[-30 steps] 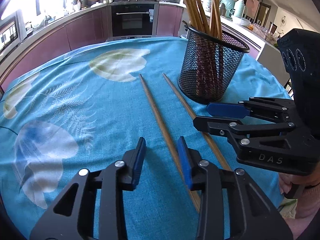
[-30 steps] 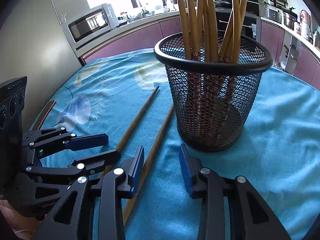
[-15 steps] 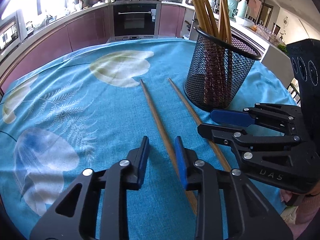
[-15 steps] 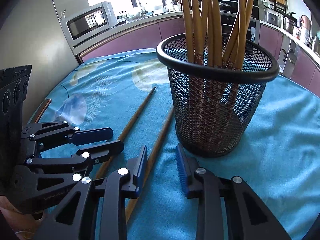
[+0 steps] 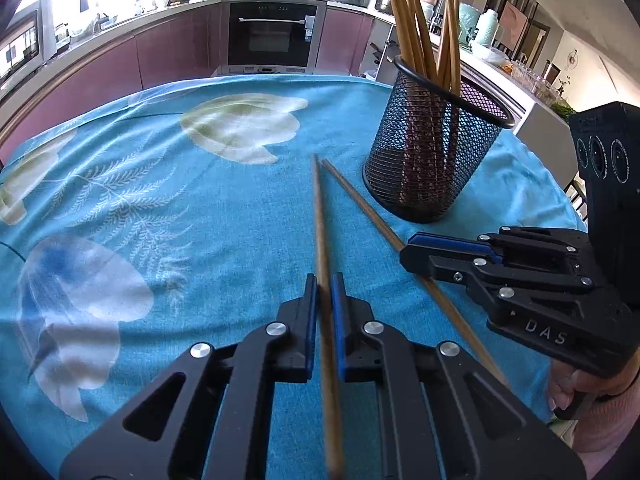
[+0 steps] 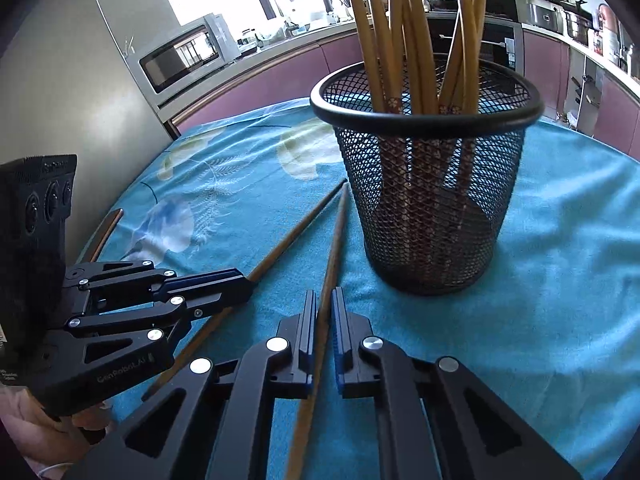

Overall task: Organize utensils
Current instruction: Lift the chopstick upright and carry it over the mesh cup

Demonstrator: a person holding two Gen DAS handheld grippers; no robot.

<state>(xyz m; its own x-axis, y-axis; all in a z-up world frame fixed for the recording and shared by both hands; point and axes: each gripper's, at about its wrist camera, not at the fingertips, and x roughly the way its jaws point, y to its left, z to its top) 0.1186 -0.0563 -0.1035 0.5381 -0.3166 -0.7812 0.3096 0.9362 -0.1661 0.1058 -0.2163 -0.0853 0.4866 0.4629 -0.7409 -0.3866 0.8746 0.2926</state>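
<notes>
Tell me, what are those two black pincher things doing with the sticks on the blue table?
A person is tidying chopsticks, holding a gripper in each hand. The left gripper is shut on one chopstick lying on the blue tablecloth. The right gripper is shut on the other chopstick beside it. The two far tips almost meet. The black mesh holder stands close by, already holding a bunch of chopsticks upright. Neither gripped chopstick is in it yet.
</notes>
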